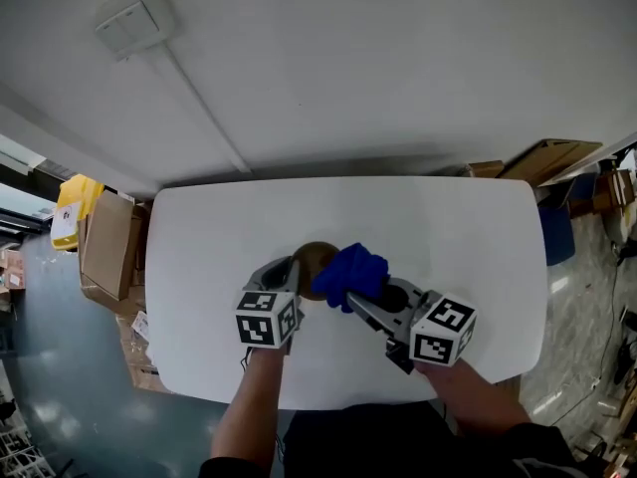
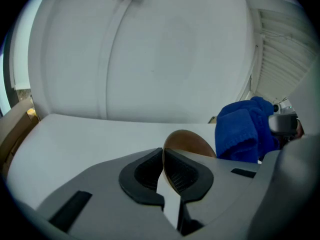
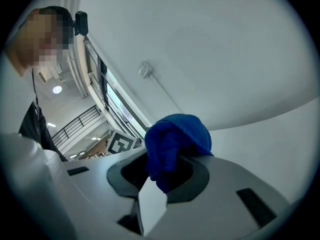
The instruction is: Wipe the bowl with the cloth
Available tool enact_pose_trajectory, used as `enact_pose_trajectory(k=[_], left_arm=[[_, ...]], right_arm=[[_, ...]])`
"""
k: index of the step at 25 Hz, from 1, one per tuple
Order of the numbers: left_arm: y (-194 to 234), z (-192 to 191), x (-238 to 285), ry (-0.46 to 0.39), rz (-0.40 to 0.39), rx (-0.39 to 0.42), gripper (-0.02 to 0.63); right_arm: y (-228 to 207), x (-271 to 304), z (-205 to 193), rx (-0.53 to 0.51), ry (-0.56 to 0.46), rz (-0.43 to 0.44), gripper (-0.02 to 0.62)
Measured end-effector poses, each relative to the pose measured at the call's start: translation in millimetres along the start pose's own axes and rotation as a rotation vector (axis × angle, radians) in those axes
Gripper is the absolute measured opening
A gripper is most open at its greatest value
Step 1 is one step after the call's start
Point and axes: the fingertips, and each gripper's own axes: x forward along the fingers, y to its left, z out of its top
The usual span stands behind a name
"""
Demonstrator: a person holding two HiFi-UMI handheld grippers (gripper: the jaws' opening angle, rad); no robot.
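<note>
**White table, bowl pinched by the rim, cloth bunched beside it**

White table [image 1: 199,267] is filling the middle of the head view, and the person's forearms are reaching in over its near edge, one gripper in each hand.

Left gripper [image 1: 289,272] is clamping the brown bowl [image 1: 317,262] by its rim. In the left gripper view the jaws are standing almost together, with only the thin bowl wall between the pads [image 2: 175,171]. Gripping at the edge is likely meant to steady the bowl while leaving its inside free for the cloth. The bowl is sitting near the table centre, just past the left jaws. It is looking tipped up on that rim, but whether its base is resting on the table cannot be told.

Right gripper [image 1: 363,302] is closing on the blue cloth [image 1: 353,275]. The right gripper view is showing a wad squeezed between the jaws and bulging out past the tips. That bulge is probably being kept forward so soft fabric, not hard jaw, meets the bowl. The cloth is sitting just beside the bowl on its right, touching or nearly touching the rim; contact with the inside is not visible. Judging by that, the wipe is about to start or is at its first stroke.

Farther out, the tabletop is running bare to its far edge against a pale wall [image 1: 348,68] carrying a small box with a conduit [image 1: 134,16]. Cardboard boxes [image 1: 105,247] are leaning on the floor off the table's left side, well clear of the work.
</note>
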Motion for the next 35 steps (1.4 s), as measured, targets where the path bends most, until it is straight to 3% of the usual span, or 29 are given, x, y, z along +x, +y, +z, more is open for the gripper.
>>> enact_pose_trajectory(k=[6, 13, 25, 35], left_arm=[[-44.2, 15.2, -60.4, -0.081, -0.018, 0.103, 0.024], [-70.3, 31.5, -120.6, -0.159, 0.013, 0.259, 0.023], [-98.3, 64.0, -186.6, -0.321, -0.047, 0.28, 0.023], [-104.6, 84.9, -218.8, -0.425, -0.074, 0.33, 0.025]], right_arm=[[47.5, -10.1, -0.4, -0.027, -0.01, 0.03, 0.067], [81.4, -27.5, -0.7, -0.064, -0.038, -0.011, 0.067], [153.7, -20.1, 15.8, -0.096, -0.12, 0.023, 0.067], [184.2, -8.2, 32.0, -0.159, -0.182, -0.014, 0.067]])
